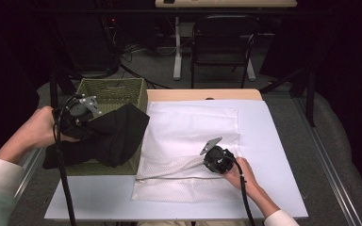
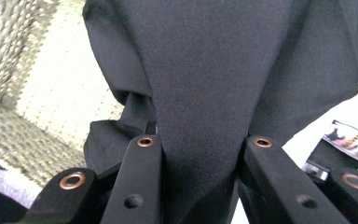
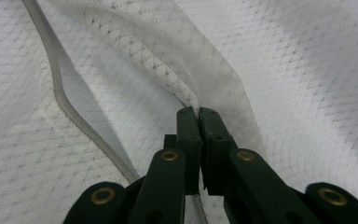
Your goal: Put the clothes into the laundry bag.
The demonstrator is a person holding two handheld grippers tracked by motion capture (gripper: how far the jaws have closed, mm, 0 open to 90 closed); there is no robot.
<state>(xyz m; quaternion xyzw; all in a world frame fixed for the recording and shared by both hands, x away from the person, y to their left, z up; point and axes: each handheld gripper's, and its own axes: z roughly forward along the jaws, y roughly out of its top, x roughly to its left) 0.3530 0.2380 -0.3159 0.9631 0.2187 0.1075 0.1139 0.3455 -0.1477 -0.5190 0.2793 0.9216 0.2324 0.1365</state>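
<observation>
A black garment (image 1: 108,134) hangs over the woven basket (image 1: 113,89) at the table's left, draped across its near right corner. My left gripper (image 1: 86,123) is shut on a bunch of that black garment (image 2: 200,93), which fills the gap between the two jaws. A white mesh laundry bag (image 1: 188,141) lies flat on the table with its zipper (image 1: 169,178) open along the near edge. My right gripper (image 1: 206,160) is shut on the upper lip of the mesh bag (image 3: 168,70), pinching a raised fold beside the zipper (image 3: 70,107).
The white table (image 1: 273,155) extends to the right of the bag. A black chair (image 1: 221,42) and a table leg (image 1: 177,47) stand beyond the far edge. The basket's woven floor (image 2: 60,84) shows below the garment.
</observation>
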